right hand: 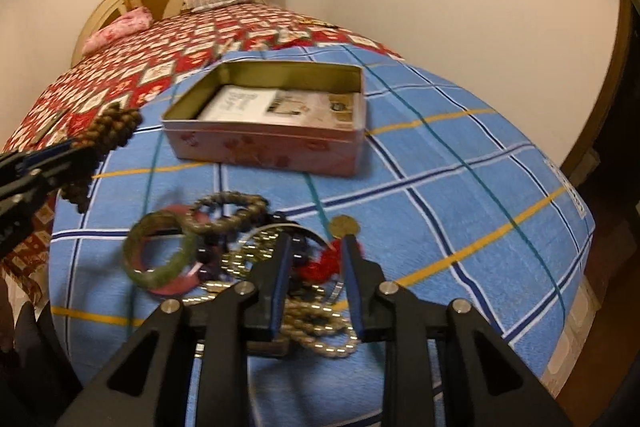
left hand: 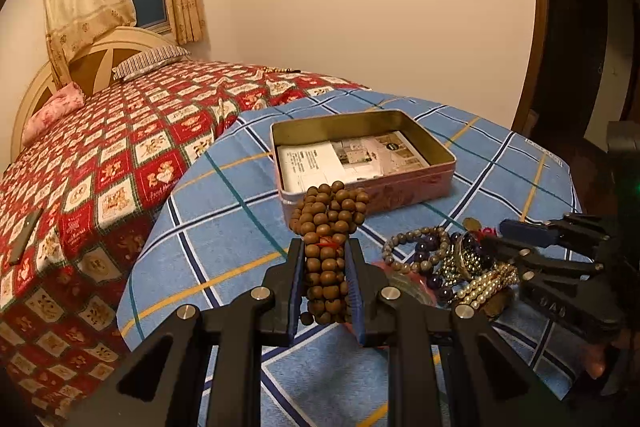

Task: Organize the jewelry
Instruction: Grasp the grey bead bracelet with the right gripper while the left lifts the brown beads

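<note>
My left gripper is shut on a bunch of brown wooden beads and holds it above the blue checked cloth, just short of the open pink tin box. The beads also show at the left of the right wrist view. My right gripper is open over the jewelry pile, its fingers either side of a red tassel. The pile holds a green bangle, a grey bead bracelet, pearl strands and a gold coin. The tin box holds printed papers.
The blue checked cloth covers a round surface at the foot of a bed with a red patterned quilt. A pink pillow and a striped pillow lie by the headboard. A doorway is at right.
</note>
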`<action>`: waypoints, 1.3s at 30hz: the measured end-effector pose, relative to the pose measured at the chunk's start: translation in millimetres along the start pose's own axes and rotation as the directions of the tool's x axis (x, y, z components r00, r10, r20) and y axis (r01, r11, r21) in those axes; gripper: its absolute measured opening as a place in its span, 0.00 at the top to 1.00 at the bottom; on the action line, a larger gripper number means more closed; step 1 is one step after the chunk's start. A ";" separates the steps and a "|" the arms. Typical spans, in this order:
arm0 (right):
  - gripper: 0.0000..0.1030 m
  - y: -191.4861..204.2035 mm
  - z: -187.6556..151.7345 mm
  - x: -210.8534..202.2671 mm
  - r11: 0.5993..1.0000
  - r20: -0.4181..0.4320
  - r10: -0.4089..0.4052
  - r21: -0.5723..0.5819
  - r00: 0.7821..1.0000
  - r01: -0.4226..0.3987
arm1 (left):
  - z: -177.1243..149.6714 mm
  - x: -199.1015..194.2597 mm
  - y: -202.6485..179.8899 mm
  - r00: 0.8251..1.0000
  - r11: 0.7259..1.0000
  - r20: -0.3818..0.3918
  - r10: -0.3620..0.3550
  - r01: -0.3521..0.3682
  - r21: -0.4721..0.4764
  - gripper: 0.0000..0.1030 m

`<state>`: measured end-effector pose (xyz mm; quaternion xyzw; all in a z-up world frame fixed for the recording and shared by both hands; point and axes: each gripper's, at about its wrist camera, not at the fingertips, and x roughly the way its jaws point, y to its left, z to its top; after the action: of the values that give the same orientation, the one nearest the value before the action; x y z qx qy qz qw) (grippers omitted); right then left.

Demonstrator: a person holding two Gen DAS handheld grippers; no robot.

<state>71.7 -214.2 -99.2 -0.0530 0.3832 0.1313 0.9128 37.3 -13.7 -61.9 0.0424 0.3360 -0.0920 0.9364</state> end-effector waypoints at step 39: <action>0.91 33.2 24.1 5.9 0.995 0.022 0.067 -0.078 0.998 -0.065 | 1.7 1.4 20.5 1.000 0.999 0.002 -0.017 0.017 -0.035 0.80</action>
<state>82.9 -176.4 -86.5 -0.0741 0.3680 0.1767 0.9099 43.5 5.9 -61.1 0.0231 0.3369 -0.0942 0.9365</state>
